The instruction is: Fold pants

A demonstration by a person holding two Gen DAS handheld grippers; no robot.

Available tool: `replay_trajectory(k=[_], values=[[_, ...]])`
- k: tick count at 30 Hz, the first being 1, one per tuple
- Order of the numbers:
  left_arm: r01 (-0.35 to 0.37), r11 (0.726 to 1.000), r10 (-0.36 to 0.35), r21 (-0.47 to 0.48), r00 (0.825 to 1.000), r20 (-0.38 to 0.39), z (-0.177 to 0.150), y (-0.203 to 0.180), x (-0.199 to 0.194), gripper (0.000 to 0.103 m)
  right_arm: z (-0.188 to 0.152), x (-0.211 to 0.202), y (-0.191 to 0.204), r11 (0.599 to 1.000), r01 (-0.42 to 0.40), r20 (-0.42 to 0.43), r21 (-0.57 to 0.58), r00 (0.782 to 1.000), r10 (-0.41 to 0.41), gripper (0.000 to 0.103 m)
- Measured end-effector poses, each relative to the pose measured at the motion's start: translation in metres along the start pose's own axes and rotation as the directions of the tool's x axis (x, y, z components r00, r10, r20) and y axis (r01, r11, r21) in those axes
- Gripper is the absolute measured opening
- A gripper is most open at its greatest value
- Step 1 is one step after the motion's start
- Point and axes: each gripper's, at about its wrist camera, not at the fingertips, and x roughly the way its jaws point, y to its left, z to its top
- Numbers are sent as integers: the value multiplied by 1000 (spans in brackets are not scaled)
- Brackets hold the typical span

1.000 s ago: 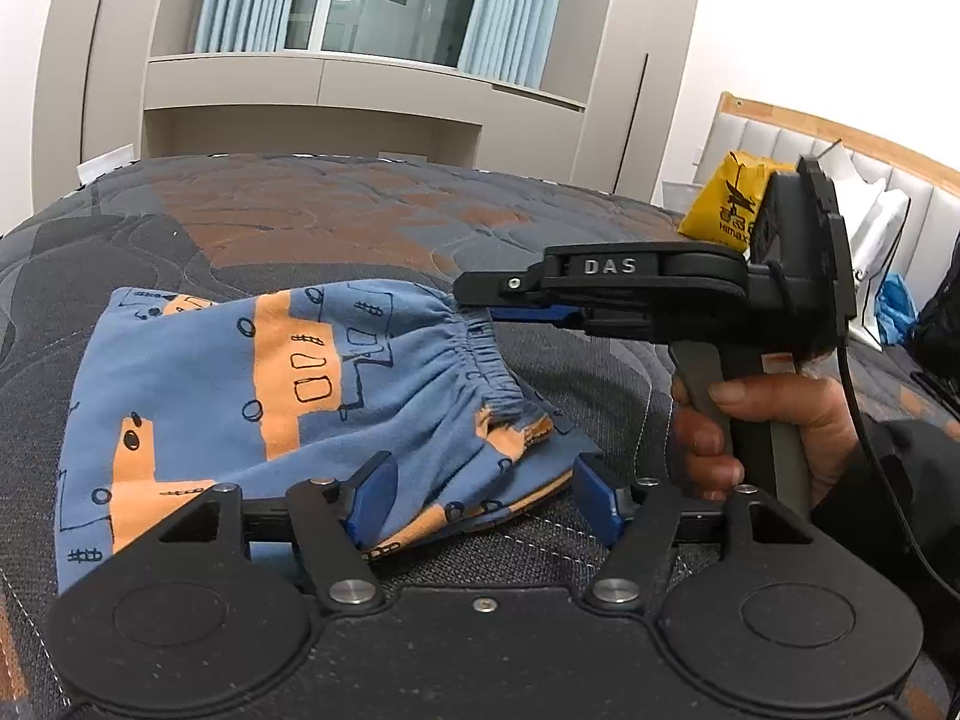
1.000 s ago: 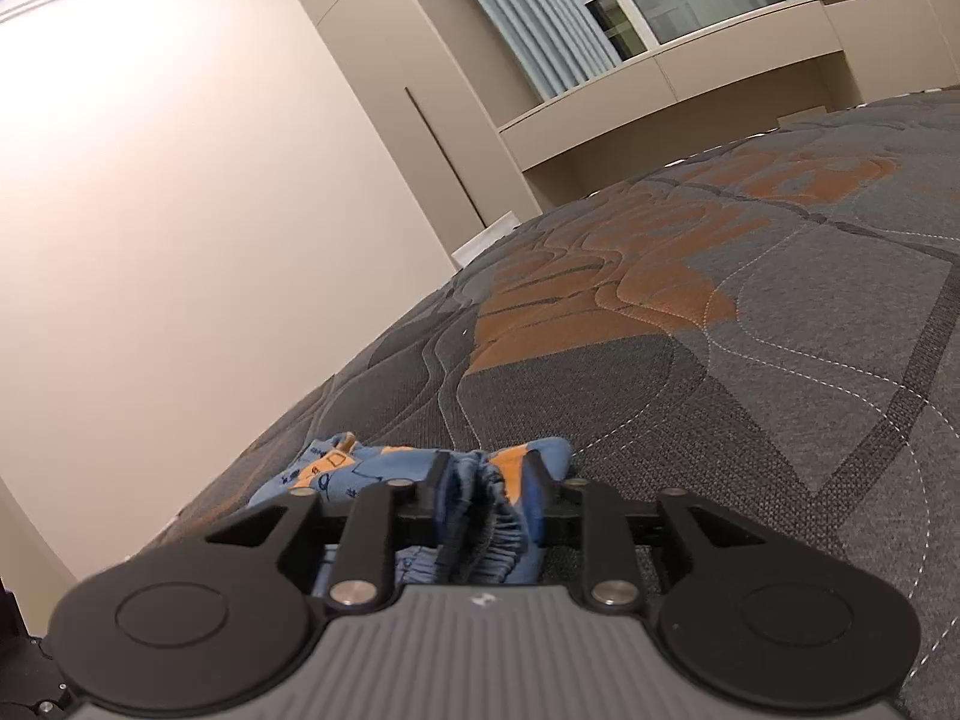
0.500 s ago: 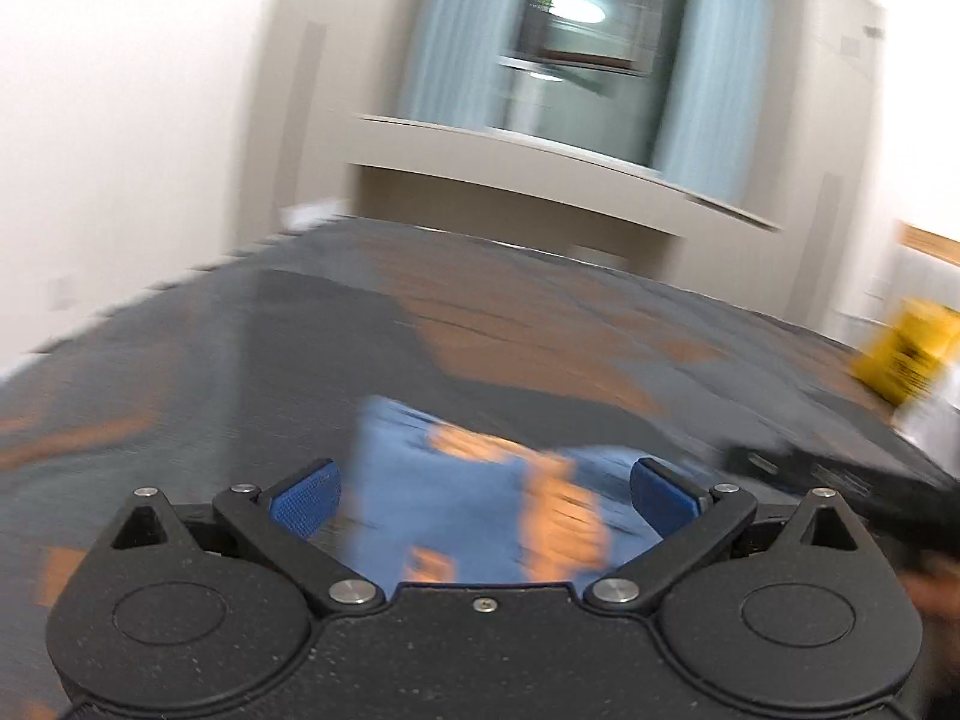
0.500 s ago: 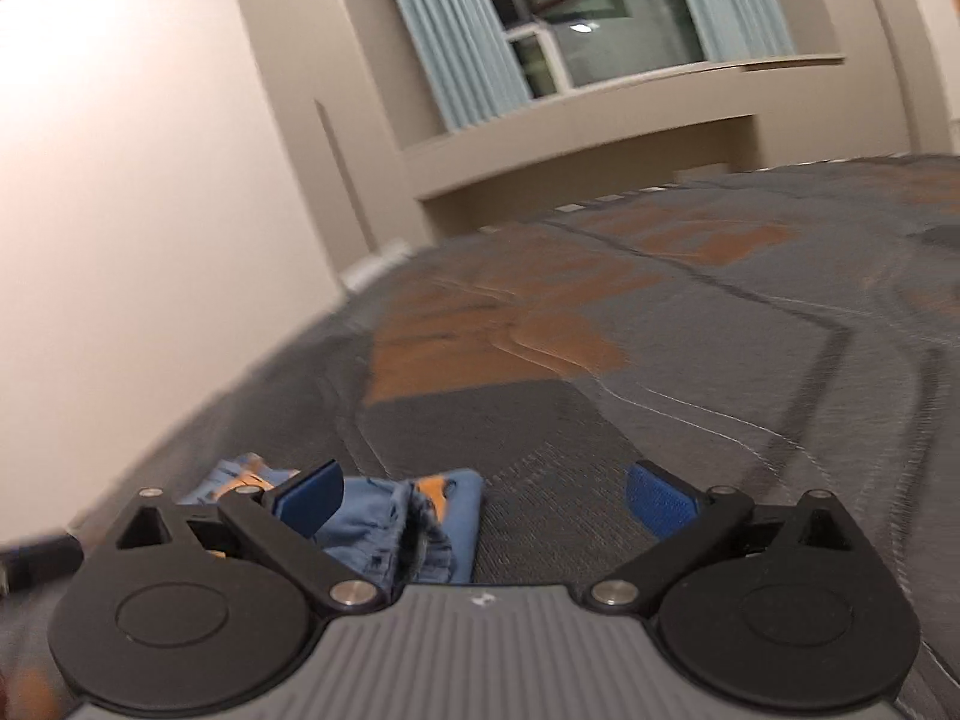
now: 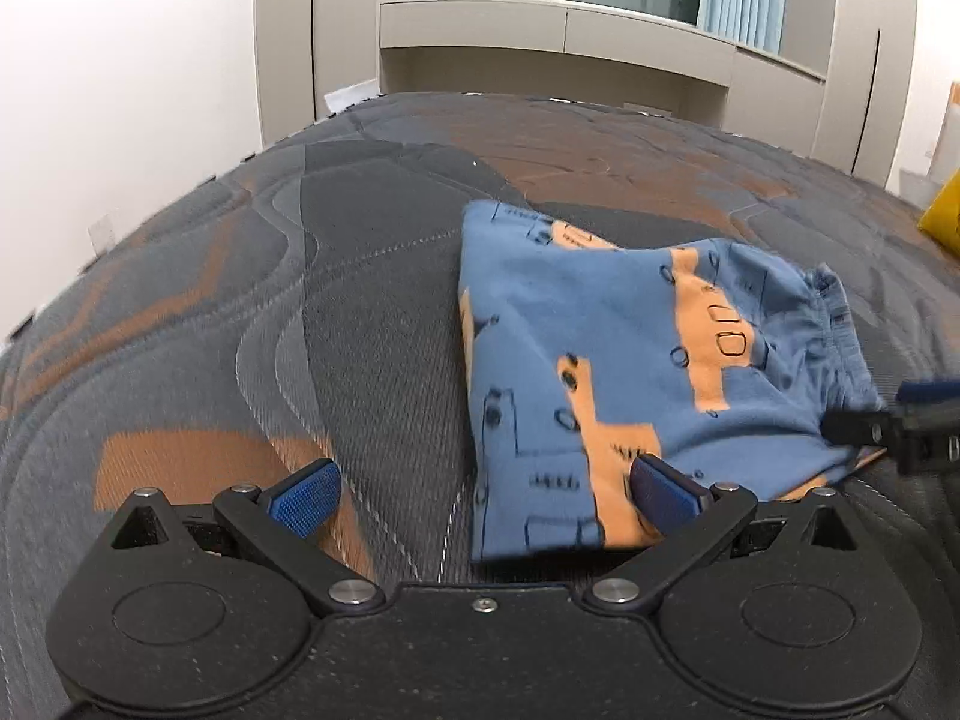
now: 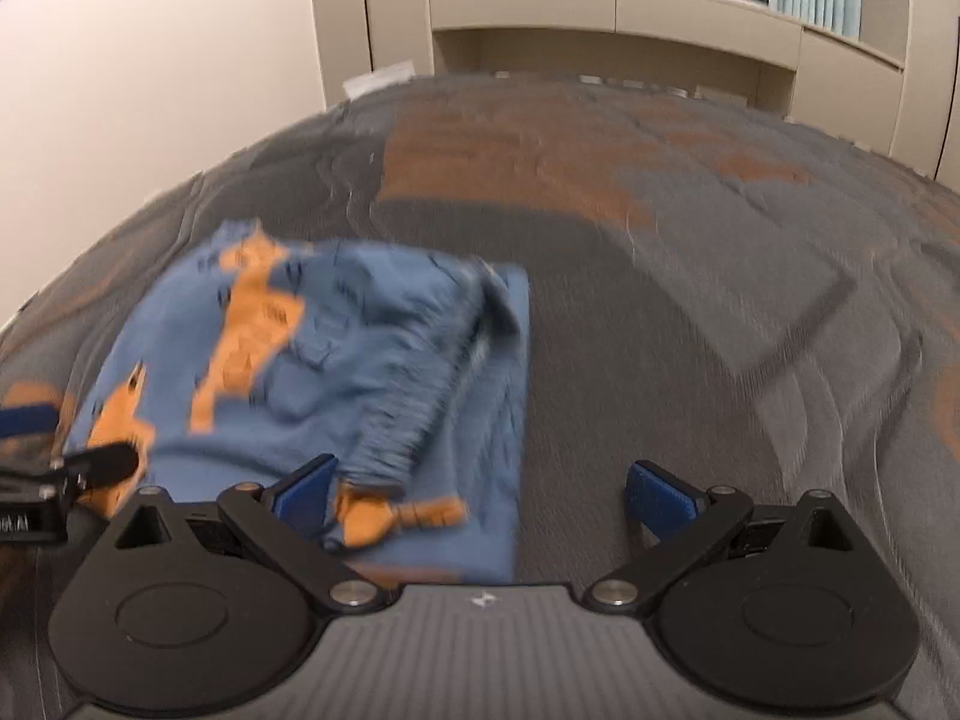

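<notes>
The blue pants with orange prints [image 5: 630,360] lie folded into a compact pile on the bed, elastic waistband at the right. My left gripper [image 5: 480,492] is open and empty, raised just above the pile's near left corner. In the right wrist view the pants [image 6: 336,372] lie left of centre, waistband bunched along the middle. My right gripper [image 6: 480,495] is open and empty, held above the pile's right edge. The right gripper's tip [image 5: 888,426] shows at the left wrist view's right edge. The left gripper's tip [image 6: 66,468] shows at the right wrist view's left edge.
The bed has a grey and orange quilted cover [image 5: 360,300]. Beige cabinets and a curtained window [image 5: 564,18] stand behind it. A white wall [image 5: 120,60] runs along the left. A yellow bag's corner [image 5: 942,222] peeks in at far right.
My right gripper has let go of the waistband and opened. Both grippers have lifted back from the pants and now look down on the folded pile.
</notes>
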Motion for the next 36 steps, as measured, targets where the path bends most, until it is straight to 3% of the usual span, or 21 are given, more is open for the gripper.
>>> replay_trajectory(k=[3,6,9,13,16,19,21,25,27,31,36], values=[[33,999,-34,-25,999,-26,-7,11,-4,102,-17,-9,-6,1000,-18,5,5,1000,18,103],[29,999,-28,34,999,-26,-13,8,-12,102,-24,-14,-5,1000,-15,11,-9,1000,15,103],[42,998,-43,45,999,14,-13,8,-28,102,-25,-24,-8,999,-48,54,-22,997,49,103],[39,999,-37,-14,994,107,10,13,-32,102,-10,-41,-18,997,-77,200,-1,977,75,103],[16,997,-6,-73,991,134,33,15,-19,102,19,-32,-21,994,-105,246,2,964,102,103],[-15,991,33,-133,991,129,57,18,3,102,52,-8,-19,985,-170,204,6,965,165,103],[13,992,5,-126,991,137,74,17,17,102,66,7,-12,982,-189,170,-16,967,189,103],[24,1000,-24,-1,999,41,99,8,63,102,57,21,-5,995,-71,128,-69,989,79,103],[-15,999,14,45,1000,21,97,4,83,103,48,26,-14,998,3,133,-64,991,6,103],[-17,1000,16,19,999,40,90,7,96,103,36,32,-48,993,-93,126,72,989,83,103],[-4,1000,5,-22,998,59,87,14,91,102,35,29,-55,989,-125,148,81,983,112,103]])
